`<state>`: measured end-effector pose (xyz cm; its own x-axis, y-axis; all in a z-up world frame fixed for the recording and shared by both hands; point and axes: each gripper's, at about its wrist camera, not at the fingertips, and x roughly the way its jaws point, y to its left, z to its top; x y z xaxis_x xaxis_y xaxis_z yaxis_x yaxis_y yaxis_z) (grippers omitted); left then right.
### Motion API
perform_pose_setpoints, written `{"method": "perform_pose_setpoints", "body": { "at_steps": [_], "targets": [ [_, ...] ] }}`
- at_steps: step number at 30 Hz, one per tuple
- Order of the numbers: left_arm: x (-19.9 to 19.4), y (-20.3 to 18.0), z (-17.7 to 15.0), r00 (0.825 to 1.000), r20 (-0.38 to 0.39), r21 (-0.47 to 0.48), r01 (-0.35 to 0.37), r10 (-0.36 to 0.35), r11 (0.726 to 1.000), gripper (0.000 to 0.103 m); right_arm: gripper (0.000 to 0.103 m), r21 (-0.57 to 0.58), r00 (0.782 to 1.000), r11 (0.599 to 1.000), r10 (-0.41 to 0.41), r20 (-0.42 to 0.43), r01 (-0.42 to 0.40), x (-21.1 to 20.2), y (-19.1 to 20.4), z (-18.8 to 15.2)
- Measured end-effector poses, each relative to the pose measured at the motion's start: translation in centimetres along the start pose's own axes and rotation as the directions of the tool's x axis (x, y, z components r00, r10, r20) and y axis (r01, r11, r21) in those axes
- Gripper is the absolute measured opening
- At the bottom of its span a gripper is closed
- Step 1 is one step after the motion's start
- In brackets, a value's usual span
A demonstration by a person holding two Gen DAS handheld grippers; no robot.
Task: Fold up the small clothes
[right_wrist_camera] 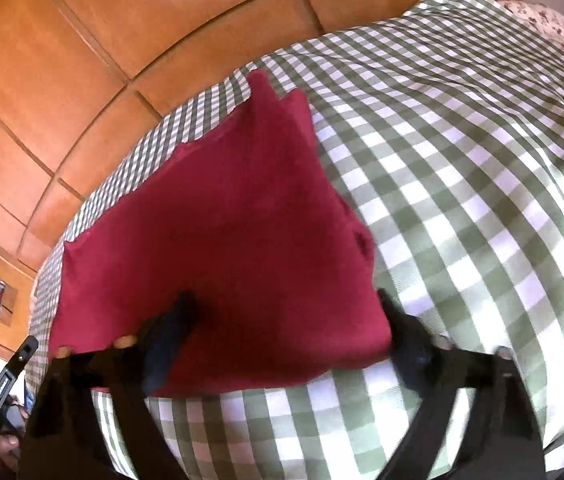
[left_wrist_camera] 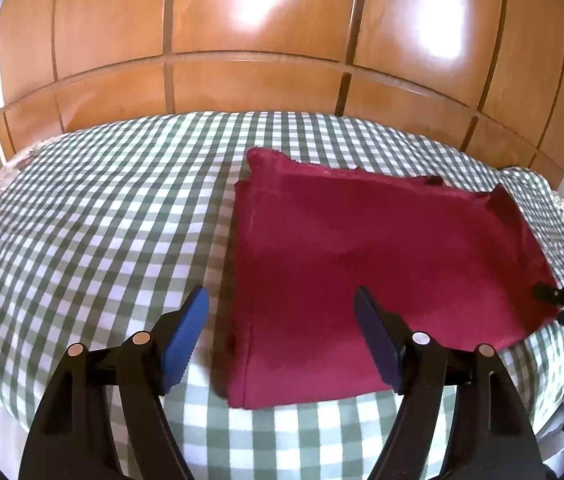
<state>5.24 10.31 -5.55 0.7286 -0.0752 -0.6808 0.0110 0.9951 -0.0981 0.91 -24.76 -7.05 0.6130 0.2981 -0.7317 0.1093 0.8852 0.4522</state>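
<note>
The left gripper [left_wrist_camera: 282, 320] has its blue pads [left_wrist_camera: 186, 336] spread wide, one over the checked cover and the other over the red cloth [left_wrist_camera: 361, 264], so the cloth's near left edge runs between them untouched. That looks like a lining-up for a pinch on that edge. The right gripper [right_wrist_camera: 285, 332] is blurred; its jaws stand apart too, straddling the near corner on its side, and I cannot tell whether either pad touches the fabric. Nothing seems gripped yet.

The cloth lies flat on the green-and-white checked bedspread [left_wrist_camera: 82, 220], close to the near edge of the bed, already doubled over, to judge by the layered far edges. Lying square to the bed's edge, it puts both near corners within reach, which probably suits another fold away from the person. Behind the bed stands a wooden wardrobe [left_wrist_camera: 242, 40].
</note>
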Motion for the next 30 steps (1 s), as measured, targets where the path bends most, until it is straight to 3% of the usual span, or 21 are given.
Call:
{"method": "perform_pose_setpoints", "body": {
  "at_steps": [2, 11, 15, 18, 22, 24, 29, 30],
  "targets": [
    [0.2, 0.4, -0.3, 1.000, -0.016, -0.006, -0.005, 0.005, 1.000, 0.074, 0.052, -0.006, 1.000, 1.000, 0.009, -0.011, -0.009, 0.3, 0.2, 0.0],
    [2.2, 3.1, -2.2, 0.994, -0.111, -0.063, -0.024, 0.017, 0.998, 0.074, 0.026, -0.082, 0.999, 0.996, 0.014, -0.040, -0.017, 0.0, 1.6, 0.3],
    [2.0, 4.3, -2.2, 0.992, -0.123, -0.102, 0.006, -0.019, 0.995, 0.074, 0.024, -0.137, 0.999, 0.989, 0.048, -0.019, -0.050, -3.0, 2.5, 0.4],
    [1.5, 4.5, -2.4, 0.991, -0.123, -0.097, 0.038, -0.050, 0.995, 0.074, 0.024, -0.167, 0.999, 0.985, 0.041, -0.034, -0.046, -4.9, 2.4, -1.5],
    [1.5, 4.9, -3.3, 0.977, -0.146, -0.106, 0.141, -0.156, 0.984, 0.074, 0.024, -0.101, 0.996, 0.995, -0.003, -0.088, -0.006, -3.8, -0.1, -3.8],
    [1.3, 4.9, -3.5, 0.975, -0.148, -0.092, 0.156, -0.168, 0.984, 0.071, 0.026, -0.097, 0.996, 0.995, -0.015, -0.090, 0.007, -3.4, -0.4, -4.3],
    [0.2, 5.9, -2.8, 0.978, -0.109, -0.093, 0.169, -0.179, 0.981, 0.067, 0.045, -0.163, 0.994, 0.981, -0.108, -0.016, 0.104, -4.6, 1.4, -3.1],
    [0.1, 6.2, -2.6, 0.975, -0.103, -0.107, 0.186, -0.197, 0.977, 0.067, 0.046, -0.171, 0.993, 0.978, -0.117, 0.009, 0.116, -5.0, 1.8, -2.9]
  ]
}}
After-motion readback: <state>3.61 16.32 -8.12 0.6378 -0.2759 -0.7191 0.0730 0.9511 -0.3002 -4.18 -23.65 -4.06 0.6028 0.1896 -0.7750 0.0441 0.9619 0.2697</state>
